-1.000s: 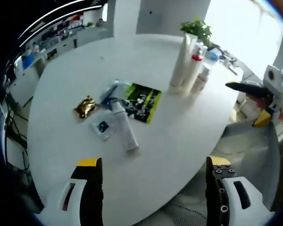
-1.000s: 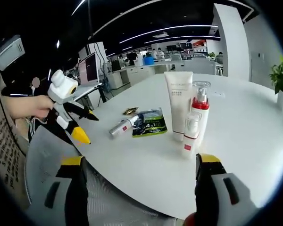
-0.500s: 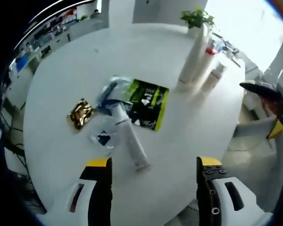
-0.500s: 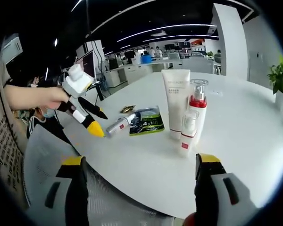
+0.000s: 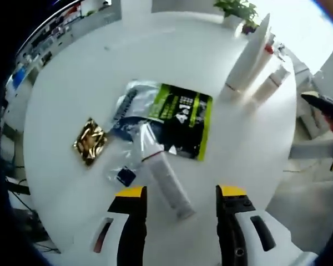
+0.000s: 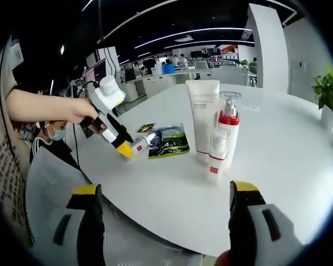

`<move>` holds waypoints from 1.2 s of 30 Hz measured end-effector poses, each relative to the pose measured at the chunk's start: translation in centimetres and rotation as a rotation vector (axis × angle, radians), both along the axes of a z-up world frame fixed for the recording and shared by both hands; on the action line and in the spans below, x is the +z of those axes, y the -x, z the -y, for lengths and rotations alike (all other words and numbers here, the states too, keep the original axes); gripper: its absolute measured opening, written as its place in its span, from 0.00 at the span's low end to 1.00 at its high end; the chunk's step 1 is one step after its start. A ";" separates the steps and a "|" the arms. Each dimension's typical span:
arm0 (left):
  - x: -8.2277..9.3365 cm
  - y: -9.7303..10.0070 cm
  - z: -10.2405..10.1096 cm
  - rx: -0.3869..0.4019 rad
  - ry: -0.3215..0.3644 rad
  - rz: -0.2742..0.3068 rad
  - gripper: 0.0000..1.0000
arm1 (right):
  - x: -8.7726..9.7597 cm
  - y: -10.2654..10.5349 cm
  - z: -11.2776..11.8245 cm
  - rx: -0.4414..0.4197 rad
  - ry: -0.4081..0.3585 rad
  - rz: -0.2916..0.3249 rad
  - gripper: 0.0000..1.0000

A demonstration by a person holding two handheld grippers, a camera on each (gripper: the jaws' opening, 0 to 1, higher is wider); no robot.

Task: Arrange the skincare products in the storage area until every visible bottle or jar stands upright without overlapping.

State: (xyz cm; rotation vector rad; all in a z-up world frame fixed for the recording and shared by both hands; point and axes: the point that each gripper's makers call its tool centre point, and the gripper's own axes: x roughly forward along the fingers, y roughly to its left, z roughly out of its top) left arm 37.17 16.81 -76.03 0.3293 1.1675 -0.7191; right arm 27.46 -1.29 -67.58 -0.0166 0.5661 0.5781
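A white tube with a red band point(image 5: 164, 178) lies flat on the round white table point(image 5: 61, 83), its lower end between the jaws of my left gripper point(image 5: 181, 194). That gripper is open and hovers just over the tube without touching it. Three products stand upright together: a tall white tube point(image 6: 202, 119), a pump bottle with a red collar point(image 6: 228, 130) and a small white bottle point(image 6: 215, 156). My right gripper point(image 6: 167, 193) is open at the table's near edge, holding nothing. From there I see the left gripper point(image 6: 124, 149), held in a hand, over the lying tube point(image 6: 139, 146).
A green-and-black sachet point(image 5: 184, 119), a blue-and-clear packet point(image 5: 126, 104), a gold sachet point(image 5: 89, 142) and a small clear sachet point(image 5: 124, 176) lie around the tube. A potted plant point(image 6: 330, 91) stands at the far right. A mesh chair point(image 6: 55, 183) sits by the table's edge.
My left gripper has come down and forward over the lying tube, and its jaws stand closer together than before. The right gripper has stayed put.
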 end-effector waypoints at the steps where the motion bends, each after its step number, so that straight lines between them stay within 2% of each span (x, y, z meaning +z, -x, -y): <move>1: -0.2 -0.1 0.0 0.001 -0.006 -0.004 0.42 | 0.0 0.0 0.0 -0.001 0.000 0.000 0.95; 12: -1.6 -1.1 -0.2 0.040 -0.070 -0.047 0.31 | -0.1 -0.1 0.2 -0.016 -0.006 -0.009 0.94; 14: -1.5 -1.4 -0.3 0.039 -0.078 -0.040 0.27 | -0.1 -0.1 0.2 -0.017 -0.006 -0.010 0.94; 22: -1.6 -2.2 -0.1 0.052 -0.086 -0.034 0.25 | -0.2 -0.1 0.3 -0.019 -0.006 -0.013 0.93; 32: -1.5 -2.6 0.3 0.107 -0.028 -0.009 0.18 | -0.2 -0.1 0.2 -0.018 -0.001 -0.012 0.93; 36: -1.4 -2.4 0.4 0.138 0.001 -0.021 0.17 | -0.2 0.0 0.2 -0.014 0.001 -0.011 0.93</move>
